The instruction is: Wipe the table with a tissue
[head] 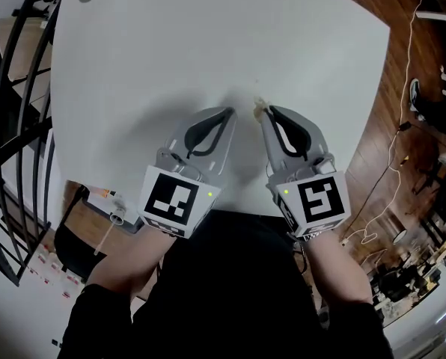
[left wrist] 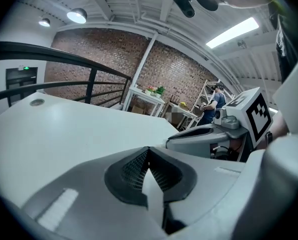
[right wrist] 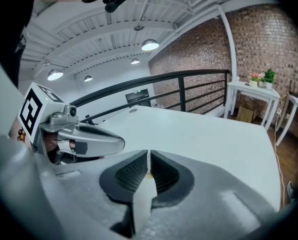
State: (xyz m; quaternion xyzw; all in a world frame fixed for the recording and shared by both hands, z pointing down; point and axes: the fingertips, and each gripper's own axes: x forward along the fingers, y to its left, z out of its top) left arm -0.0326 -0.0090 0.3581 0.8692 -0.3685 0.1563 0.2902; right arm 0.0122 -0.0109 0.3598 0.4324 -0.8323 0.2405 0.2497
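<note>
Right grey gripper (head: 264, 114) pinches a tiny beige tissue scrap (head: 258, 108), left grey gripper (head: 230, 113) closed, empty; I'd press it flat onto the white table (head: 170, 51)

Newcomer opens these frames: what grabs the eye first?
Two claws sit side by side over the near edge of a big white table: the left claw shut and empty, the right claw pinching a small pale scrap, likely the tissue. Beyond the table, a black railing and a brick wall.
</note>
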